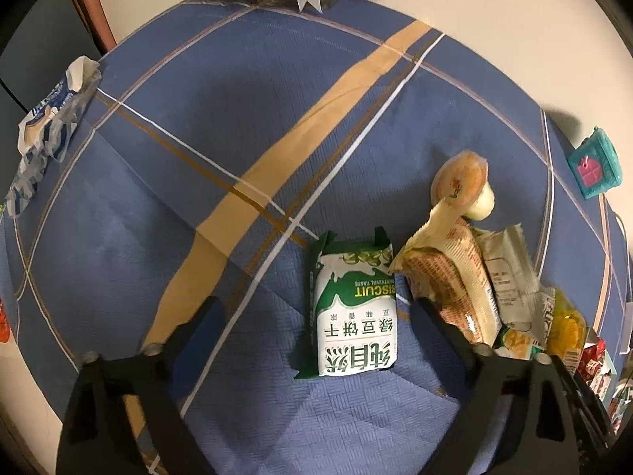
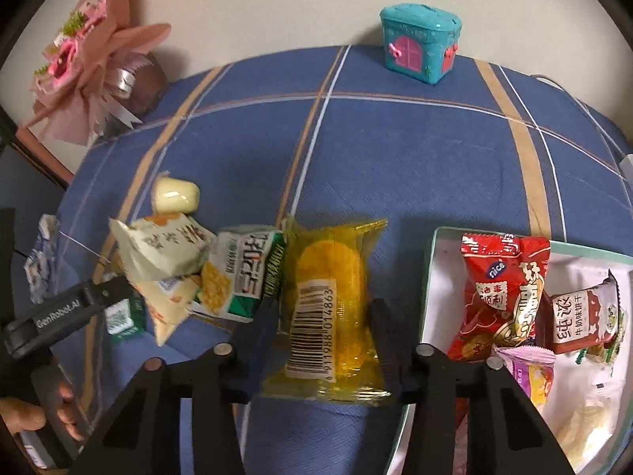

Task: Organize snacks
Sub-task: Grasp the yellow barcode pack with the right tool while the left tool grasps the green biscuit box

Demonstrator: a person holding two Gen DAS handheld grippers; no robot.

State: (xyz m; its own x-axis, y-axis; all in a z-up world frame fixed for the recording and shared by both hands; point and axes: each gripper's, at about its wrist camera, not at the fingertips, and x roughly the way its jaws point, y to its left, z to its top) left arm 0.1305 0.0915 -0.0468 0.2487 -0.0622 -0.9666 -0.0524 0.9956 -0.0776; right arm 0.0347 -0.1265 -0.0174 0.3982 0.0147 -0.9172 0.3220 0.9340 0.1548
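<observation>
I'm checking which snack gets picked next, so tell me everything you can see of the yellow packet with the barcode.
The yellow packet is a clear yellow plastic wrapper with crimped ends, showing a round orange-yellow snack inside and a white barcode label along one side. It lies flat on the blue checked tablecloth, lengthwise between the fingers of the right gripper, which close against its sides. Its far left corner touches a green and white packet; the tray stands beside it, apart.

Both views are fisheyes looking steeply down, close over the blue checked tablecloth [image 1: 245, 118]. The left wrist view faces the green biscuit packet [image 1: 354, 308], with a snack heap [image 1: 467, 277] at its right edge. The right wrist view sits further right, over the yellow packet [image 2: 328, 308], beside the box [image 2: 431, 277]. The 2 views share the heap, the yellow packet and the teal toy house [image 2: 419, 45].
</observation>
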